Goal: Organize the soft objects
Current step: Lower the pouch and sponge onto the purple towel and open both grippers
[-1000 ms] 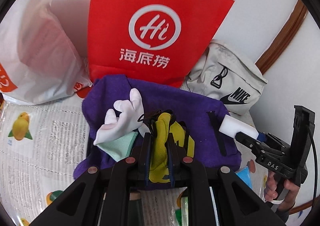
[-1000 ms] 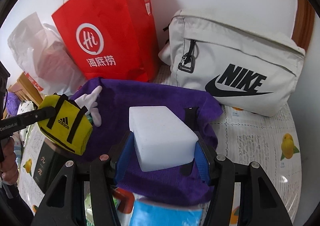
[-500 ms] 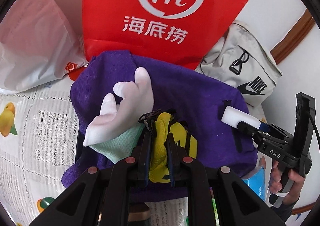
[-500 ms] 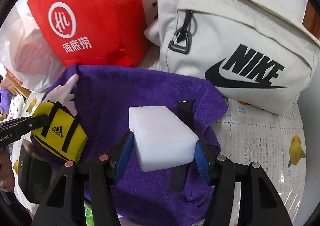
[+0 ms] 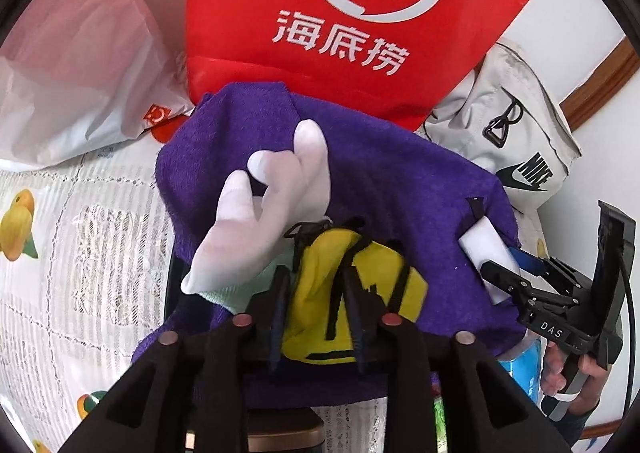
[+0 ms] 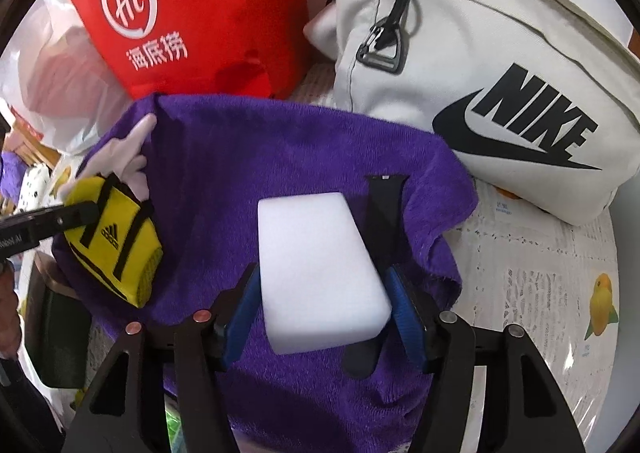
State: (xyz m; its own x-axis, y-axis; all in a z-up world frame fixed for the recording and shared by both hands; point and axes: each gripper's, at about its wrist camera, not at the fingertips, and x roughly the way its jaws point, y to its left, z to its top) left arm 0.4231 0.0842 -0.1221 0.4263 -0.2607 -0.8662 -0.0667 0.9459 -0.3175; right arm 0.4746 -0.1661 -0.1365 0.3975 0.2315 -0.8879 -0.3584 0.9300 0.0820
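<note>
Left wrist: yellow pouch (image 5: pixel 352 293) lengthwise along the fingers, between the opening jaws of the left gripper (image 5: pixel 318 317), angled down over purple towel (image 5: pixel 400 181).
Right wrist: white sponge (image 6: pixel 316 273) long axis pointing away, between the opening right gripper (image 6: pixel 320 313) pads (image 6: pixel 406 313), over the towel.

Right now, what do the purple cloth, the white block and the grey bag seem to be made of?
Purple cloth: probably terry towel, matte, fuzzy looped pile. White block: likely foam sponge, matte, with a fine even surface and soft edges. Grey bag: seemingly woven canvas or nylon, with stitched seams and a printed logo.
</note>
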